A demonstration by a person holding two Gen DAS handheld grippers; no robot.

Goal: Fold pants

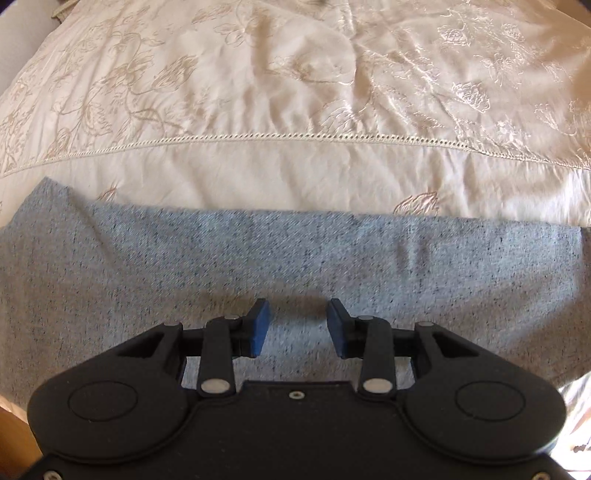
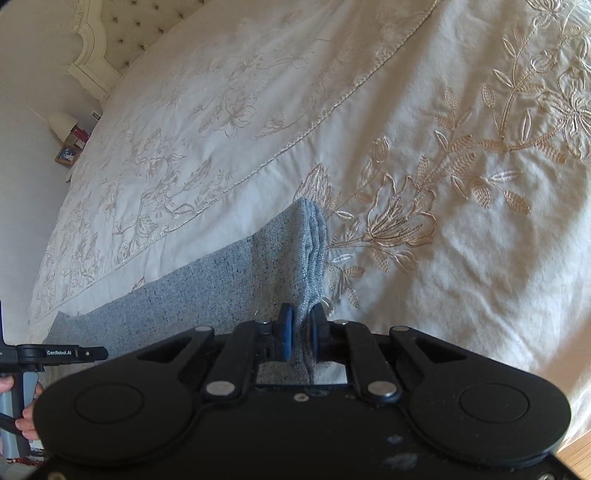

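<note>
The grey-blue speckled pants (image 1: 280,254) lie flat across the near part of the bed. My left gripper (image 1: 298,325) is open and empty, hovering just over the cloth with its blue pads (image 1: 258,328) apart. In the right wrist view the pants (image 2: 192,291) stretch to the left, and their right end is lifted into a folded ridge. My right gripper (image 2: 302,332) is shut on that layered end of the pants. The left gripper's body (image 2: 55,354) shows at the left edge of that view.
A cream bedspread with embroidered flowers (image 2: 424,192) covers the bed (image 1: 295,92). A tufted headboard (image 2: 110,33) and a nightstand with small items (image 2: 70,147) stand at the far left. Wooden floor (image 2: 554,458) shows at the bottom right.
</note>
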